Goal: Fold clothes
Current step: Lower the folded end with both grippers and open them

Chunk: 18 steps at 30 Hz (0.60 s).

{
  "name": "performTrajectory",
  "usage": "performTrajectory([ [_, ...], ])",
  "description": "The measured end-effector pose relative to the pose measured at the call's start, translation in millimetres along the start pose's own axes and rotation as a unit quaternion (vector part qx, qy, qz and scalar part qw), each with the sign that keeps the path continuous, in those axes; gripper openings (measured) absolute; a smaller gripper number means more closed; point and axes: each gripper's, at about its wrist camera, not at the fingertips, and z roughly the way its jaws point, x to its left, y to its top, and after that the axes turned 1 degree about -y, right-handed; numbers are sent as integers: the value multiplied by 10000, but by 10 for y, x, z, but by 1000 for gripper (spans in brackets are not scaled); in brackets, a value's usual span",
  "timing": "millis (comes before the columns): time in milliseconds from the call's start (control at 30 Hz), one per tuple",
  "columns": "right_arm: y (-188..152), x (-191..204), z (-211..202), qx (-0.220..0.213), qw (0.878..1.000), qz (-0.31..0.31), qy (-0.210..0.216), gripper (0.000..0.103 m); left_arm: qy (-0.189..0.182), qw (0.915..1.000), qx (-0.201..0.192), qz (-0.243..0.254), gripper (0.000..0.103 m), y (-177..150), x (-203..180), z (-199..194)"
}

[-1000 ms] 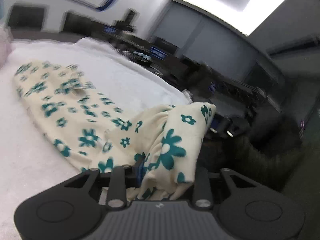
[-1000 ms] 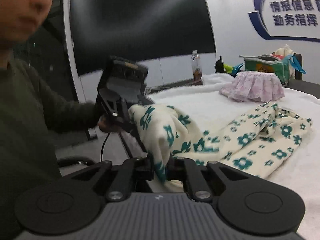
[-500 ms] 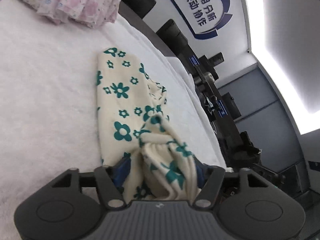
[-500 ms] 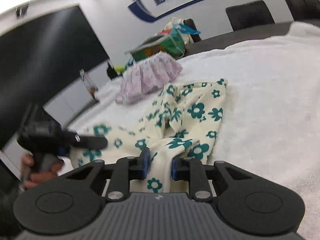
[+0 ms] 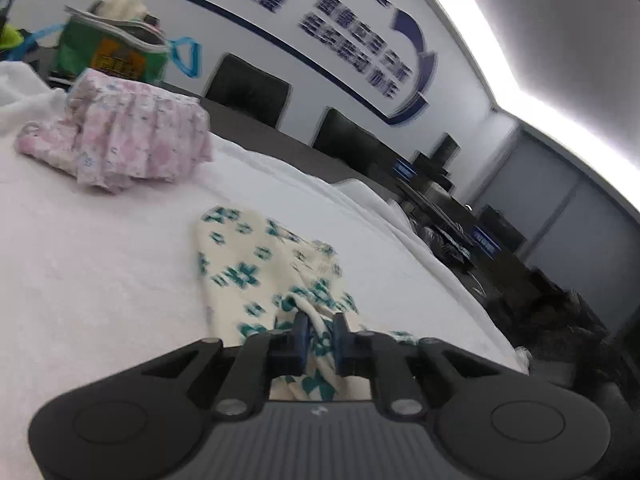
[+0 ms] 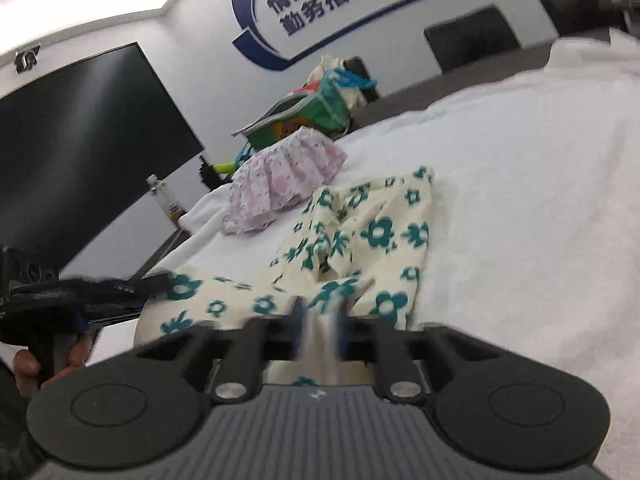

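I've got the cream floral garment (image 5: 256,276) lying centre of the left wrist view on the white towel-covered table (image 5: 92,280), its near end bunched up and running into my left gripper (image 5: 318,332), whose jaws are closing w/ a fold of the cloth between them. In the right wrist view the same garment (image 6: 384,236) spreads from centre toward lower left, and the right gripper (image 6: 320,320) is blurred but its jaws are closing too, w/ cloth between them. My read: I hold 2 points on the near edge so the hem stays taut and can be carried over as 1 fold; the far part lies flat as the anchor. The left gripper also shows at the left edge of the right view (image 6: 100,292), hand under it, so the 2 tools sit near each other. Room: bare towel to the right and beyond the garment is open. The pink garment (image 5: 120,140) sits upper left, well apart, w/ a green bag (image 5: 112,52) behind it. The table edge drops off at right of the left view, so I'd fold away from that side.
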Motion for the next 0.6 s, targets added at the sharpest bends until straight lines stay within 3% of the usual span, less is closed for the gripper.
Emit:
performTrajectory([
  [67,27,78,-27,-246,9994,-166,-153,8,90,9998,35,-191,10,-15,134,134],
  [133,39,100,48,-153,9989,-277,-336,8,280,9992,117,-274,13,-62,232,292],
  [200,19,135,156,0,9967,-516,-622,13,479,9979,82,-419,42,-108,296,312],
  [267,3,194,150,-65,9935,-767,-841,21,479,9958,11,-784,55,-82,366,168],
  [367,-2,319,-17,-493,9856,-1140,-1146,41,-94,9951,-310,-938,56,-91,446,-270],
  [467,-8,476,-271,-844,9813,-1412,-1003,41,-280,9975,-544,-362,52,-244,299,-587],
  [500,-10,527,-351,-933,9800,-1490,-928,41,-334,9977,-582,-126,44,-321,220,-645],
  [600,-66,706,-298,-701,9838,-1611,-343,41,-340,9963,-671,423,39,-550,3,-677],
])
